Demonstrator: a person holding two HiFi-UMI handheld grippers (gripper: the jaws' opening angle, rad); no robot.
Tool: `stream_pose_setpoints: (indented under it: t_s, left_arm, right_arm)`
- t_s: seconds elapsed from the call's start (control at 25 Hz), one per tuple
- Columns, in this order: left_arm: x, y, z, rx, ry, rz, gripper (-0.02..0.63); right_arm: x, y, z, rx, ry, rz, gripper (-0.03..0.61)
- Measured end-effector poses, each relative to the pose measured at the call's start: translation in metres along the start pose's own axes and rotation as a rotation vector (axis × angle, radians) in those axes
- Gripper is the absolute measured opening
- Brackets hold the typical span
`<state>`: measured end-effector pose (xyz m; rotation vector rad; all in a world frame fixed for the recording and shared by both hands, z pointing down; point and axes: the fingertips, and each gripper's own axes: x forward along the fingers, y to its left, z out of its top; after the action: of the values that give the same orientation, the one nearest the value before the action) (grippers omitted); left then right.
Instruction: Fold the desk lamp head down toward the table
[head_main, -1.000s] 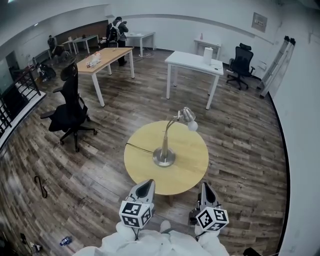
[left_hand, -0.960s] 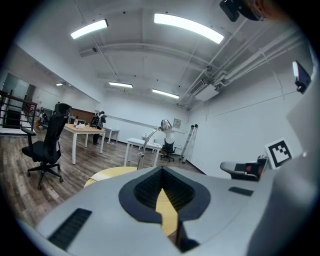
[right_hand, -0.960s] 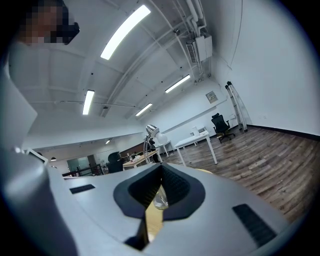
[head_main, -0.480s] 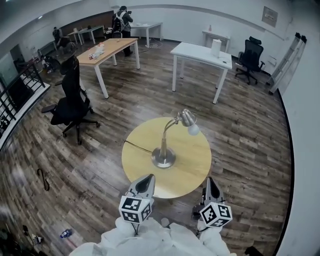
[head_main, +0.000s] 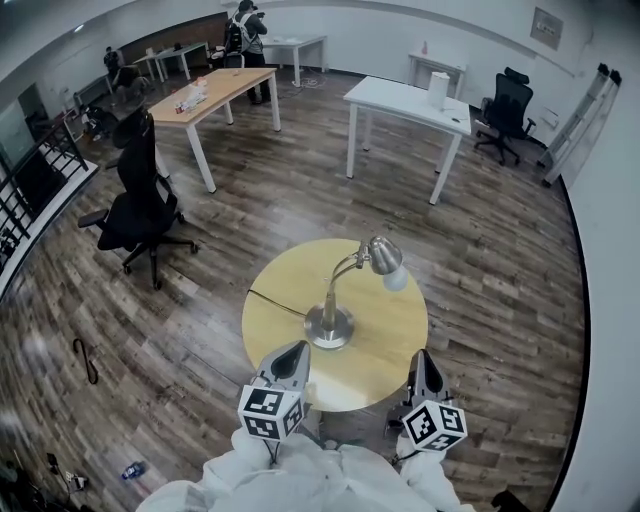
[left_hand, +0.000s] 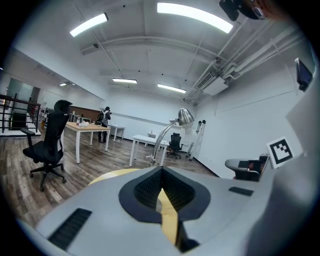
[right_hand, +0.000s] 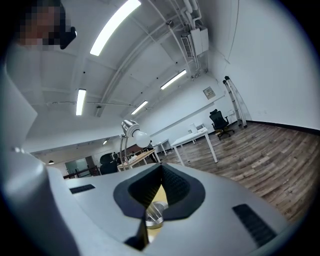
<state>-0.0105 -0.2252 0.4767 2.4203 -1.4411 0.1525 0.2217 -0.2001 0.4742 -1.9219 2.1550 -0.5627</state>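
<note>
Grippers both shut, nothing between the jaws.

Head view: left gripper (head_main: 296, 350) and right gripper (head_main: 423, 358) sit at the near rim of the round table (head_main: 390, 335), one on each side. Both are well apart from the lamp (head_main: 330, 305). Lamp stands upright near table centre. Base (head_main: 328, 327) is on the top, neck (head_main: 335, 285) curves up and right. Head (head_main: 380, 254) is raised, bulb (head_main: 396, 279) aimed down-right.

Left gripper view: left gripper (left_hand: 162, 167) jaws together, empty. Lamp (left_hand: 159, 139) is ahead beyond the tips, head (left_hand: 185, 117) high.

Right gripper view: right gripper (right_hand: 161, 165) jaws together, empty. Head (right_hand: 128, 125) and bulb (right_hand: 141, 138) are ahead-left. Base (right_hand: 154, 213) shows in the gap below the tips.
</note>
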Motion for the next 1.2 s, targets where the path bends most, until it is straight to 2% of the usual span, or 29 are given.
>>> stream_pose_setpoints:
  t_s: [0.28,0.56,0.68,0.8,0.88,0.96,1.04,1.08,1.16,1.2]
  left_arm:
    - [0.041,0.028,0.014,0.017,0.003,-0.036,0.000]
    - [0.072,0.061,-0.023,0.074,0.103,-0.107,0.000]
    - [0.092,0.058,-0.031,0.154,0.072,-0.138,0.000]
    - [0.113,0.062,-0.047,0.273,0.057,-0.086,0.002]
    - [0.126,0.059,-0.062,0.271,0.102,-0.091,0.099]
    - [0.143,0.050,-0.075,0.248,0.160,-0.156,0.167]
    - [0.161,0.040,-0.084,0.271,0.212,-0.219,0.233]
    - [0.170,0.038,-0.086,0.302,0.231,-0.235,0.239]
    - [0.186,0.040,-0.088,0.375,0.257,-0.239,0.234]
    - [0.190,0.042,-0.088,0.398,0.263,-0.243,0.192]
  right_arm:
    - [0.042,-0.001,0.013,-0.010,-0.039,-0.042,0.011]
    - [0.067,-0.003,0.000,0.022,-0.034,-0.108,0.011]
    - [0.073,-0.012,-0.005,0.008,-0.018,-0.115,0.011]
    - [0.076,-0.025,-0.004,0.011,-0.011,-0.138,0.011]
    - [0.077,-0.027,0.006,-0.003,-0.026,-0.131,0.011]
    - [0.081,-0.019,0.024,-0.032,-0.052,-0.068,0.011]
    - [0.084,-0.005,0.046,-0.058,-0.065,0.056,0.011]
    - [0.084,0.002,0.057,-0.075,-0.067,0.124,0.019]
    - [0.084,0.017,0.081,-0.133,-0.068,0.245,0.122]
    - [0.084,0.025,0.094,-0.187,-0.063,0.299,0.154]
